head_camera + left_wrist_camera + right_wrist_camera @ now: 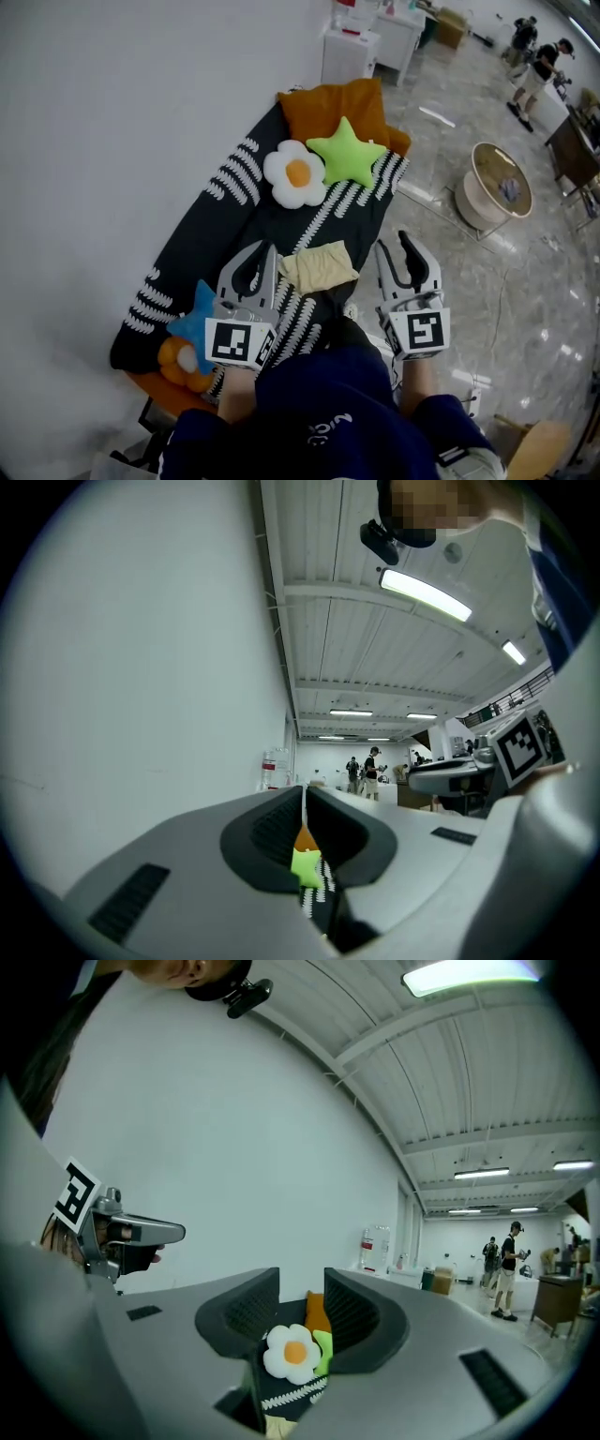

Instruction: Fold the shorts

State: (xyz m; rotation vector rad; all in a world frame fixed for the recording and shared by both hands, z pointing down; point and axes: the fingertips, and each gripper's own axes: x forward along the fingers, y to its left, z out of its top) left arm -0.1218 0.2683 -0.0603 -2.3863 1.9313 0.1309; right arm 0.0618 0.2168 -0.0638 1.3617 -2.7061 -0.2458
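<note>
The shorts (319, 267), pale yellow, lie folded into a small rectangle on the black-and-white striped throw (234, 202) that covers a couch. Both grippers hover above the couch's near end, one on each side of the shorts, touching nothing. My left gripper (263, 251) is to the left of them; in the left gripper view its jaws (303, 795) stand together with nothing between. My right gripper (404, 246) is to the right; in the right gripper view its jaws (302, 1283) stand apart with nothing between. A pale edge of the shorts (277, 1425) shows low in that view.
On the throw beyond the shorts lie a white flower cushion (296, 173), a green star cushion (347, 153) and an orange pillow (337, 108). A blue star (199, 322) and an orange plush (183, 361) sit at the near left. A round basket (497, 183) stands on the floor to the right.
</note>
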